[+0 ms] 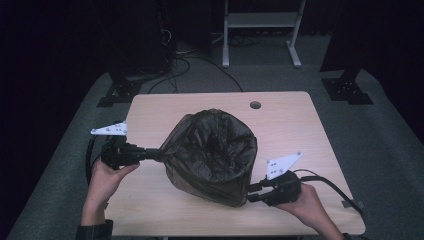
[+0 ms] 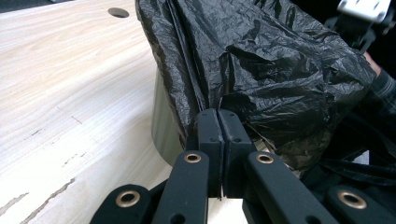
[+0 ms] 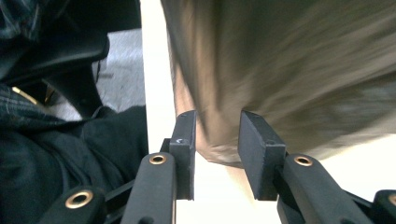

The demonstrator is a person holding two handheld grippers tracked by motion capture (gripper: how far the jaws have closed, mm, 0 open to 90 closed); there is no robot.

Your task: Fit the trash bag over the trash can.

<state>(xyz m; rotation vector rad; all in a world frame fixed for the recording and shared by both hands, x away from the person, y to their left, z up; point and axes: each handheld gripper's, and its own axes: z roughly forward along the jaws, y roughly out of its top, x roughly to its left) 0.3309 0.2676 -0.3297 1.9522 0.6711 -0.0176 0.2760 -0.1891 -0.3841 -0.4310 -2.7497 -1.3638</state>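
Counting first: one bin point(image 1: 220, 192) lined with one black bag point(image 1: 212, 150) stands near the middle of one wooden desk point(image 1: 295, 125), and two hand-held grippers work at it. Left hand-held gripper point(image 1: 152, 153) has its jaws pinched tight on a fold of the bag at the bin's left side. Right hand-held gripper point(image 1: 252, 192) sits low at the bin's right, jaws partly apart with the bag's lower edge between them, pads not pressing. From above, the bag's open mouth and one cable hole point(image 1: 255, 105) show. The left gripper view shows the bin's pale wall under the crinkled plastic; the right gripper view is blurred.
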